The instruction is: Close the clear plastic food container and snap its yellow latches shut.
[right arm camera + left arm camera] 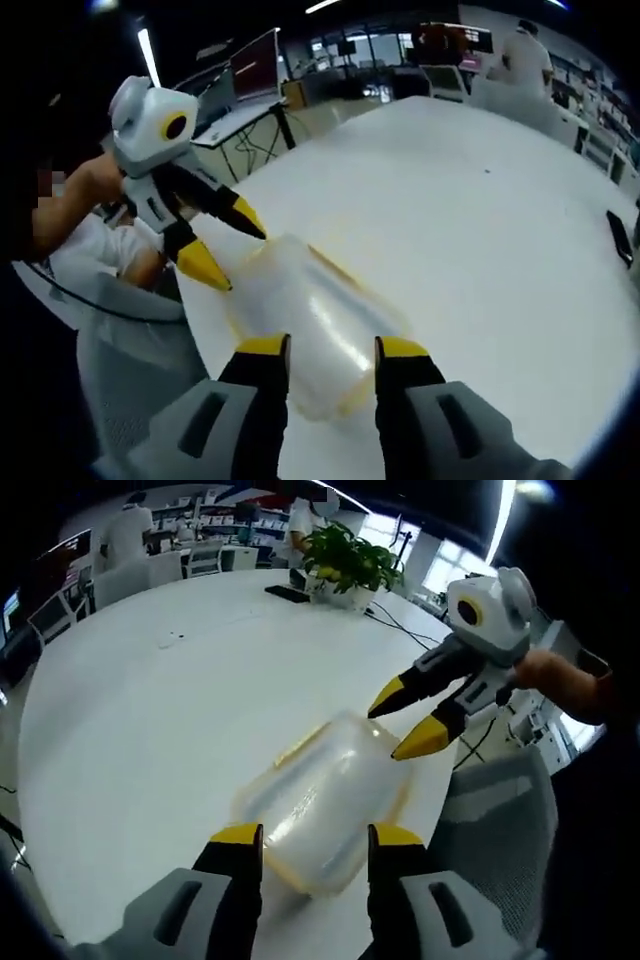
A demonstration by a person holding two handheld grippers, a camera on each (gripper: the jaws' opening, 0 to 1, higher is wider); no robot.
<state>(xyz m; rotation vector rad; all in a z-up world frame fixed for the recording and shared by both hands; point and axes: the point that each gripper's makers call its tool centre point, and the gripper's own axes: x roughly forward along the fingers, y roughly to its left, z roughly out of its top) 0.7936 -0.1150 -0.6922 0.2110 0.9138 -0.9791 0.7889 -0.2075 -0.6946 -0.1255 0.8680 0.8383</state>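
Two grippers flank one clear plastic container (pixel 325 805) lying on a smooth, round white worktop (pixel 170 700) near its edge. Container: rounded rectangular, glossy and translucent, with a yellow latch (pixel 297 747) along its far long side. Left gripper (pixel 312 837): yellow-tipped jaws parted, container's near end between them. Right gripper (pixel 405 720): jaws parted at the container's other end, grasping nothing. A leafy potted plant (pixel 345 565) stands at the far side
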